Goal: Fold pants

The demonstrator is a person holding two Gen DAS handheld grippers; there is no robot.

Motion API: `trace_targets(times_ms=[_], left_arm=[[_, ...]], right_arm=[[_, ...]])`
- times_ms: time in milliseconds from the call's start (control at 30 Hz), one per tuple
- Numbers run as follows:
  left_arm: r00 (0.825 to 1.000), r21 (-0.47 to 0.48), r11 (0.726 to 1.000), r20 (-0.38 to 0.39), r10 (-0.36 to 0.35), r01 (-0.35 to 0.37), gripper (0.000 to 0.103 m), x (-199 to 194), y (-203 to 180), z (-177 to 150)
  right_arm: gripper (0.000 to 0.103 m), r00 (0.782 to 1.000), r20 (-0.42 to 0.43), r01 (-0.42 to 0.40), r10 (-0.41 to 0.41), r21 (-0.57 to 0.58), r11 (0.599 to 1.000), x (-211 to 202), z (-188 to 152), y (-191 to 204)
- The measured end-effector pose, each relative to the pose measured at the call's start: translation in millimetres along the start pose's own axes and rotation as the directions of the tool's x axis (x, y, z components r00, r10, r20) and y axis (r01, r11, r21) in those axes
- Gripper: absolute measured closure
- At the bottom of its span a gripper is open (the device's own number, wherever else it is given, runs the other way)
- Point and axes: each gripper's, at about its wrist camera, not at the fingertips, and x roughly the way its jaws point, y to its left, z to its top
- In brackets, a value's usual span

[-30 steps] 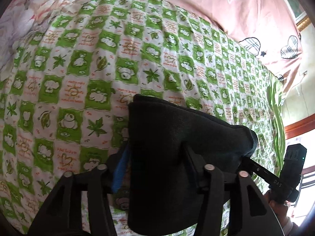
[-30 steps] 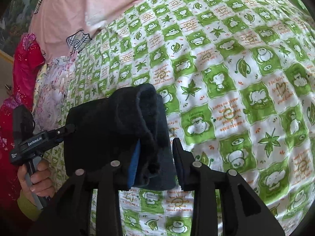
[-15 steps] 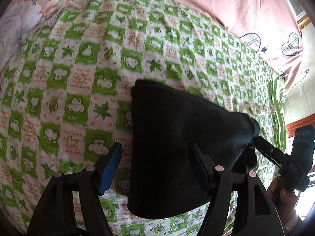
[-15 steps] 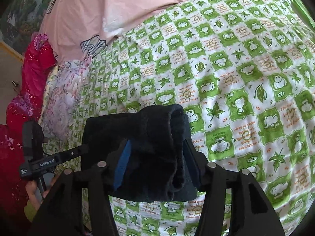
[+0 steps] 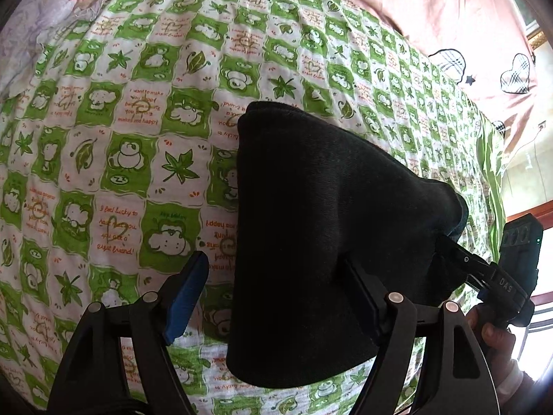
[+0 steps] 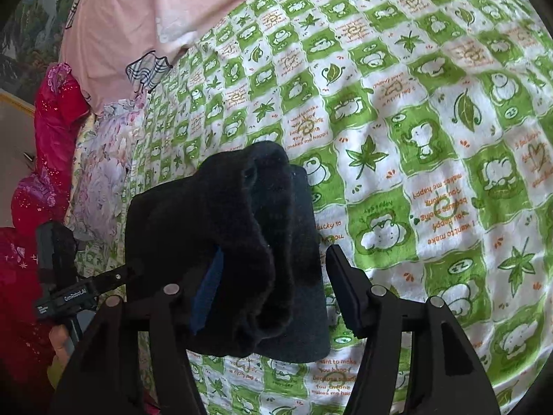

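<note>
A bed covered by a green and white checked sheet (image 5: 145,145) printed with cartoon animals and leaves, with a pink star-and-heart pillow (image 6: 145,17) at its head. In the middle lies a pair of black fleecy pants (image 5: 321,228), already folded into a thick, compact bundle resting on the sheet. The left gripper (image 5: 276,294) has its 2 fingers spread wide, the blue pad clear of the fabric on the bundle's left side and the other finger against its right side, gripping nothing. The right gripper (image 6: 273,280) also looks spread wide around the bundle's near end, with the blue pad tucked against the fleece and the other finger apart from it; it does not appear to pinch the cloth. The likely risk from here is that a finger snags the soft fleece as the tools pull away, dragging the top layer and letting the springy fold fall open. Readable writing: "GenRobot.AI" on the left tool's body in the right view, "DAS" on the right tool's body in the left view, and sheet text including "I want to make you happy" and "I feel lucky to have met you"
</note>
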Motion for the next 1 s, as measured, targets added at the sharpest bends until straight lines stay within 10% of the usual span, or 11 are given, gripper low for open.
trace_targets(times_ms=[467,1000], left_arm=[[0.997,-0.004,0.997,0.011,-0.078,0.078,0.068,-3.1,-2.8,-3.4],[0.986,-0.009,0.997,0.152,-0.07,0.072,0.073,-62.5,5.6,16.7]], right_arm=[[0.059,0.999,-0.022,-0.046,0.044,-0.091,0.995,0.2,-1.2,22.1],[0.061,0.993,0.02,-0.11,0.115,-0.183,0.977,-0.7,36.9,72.4]])
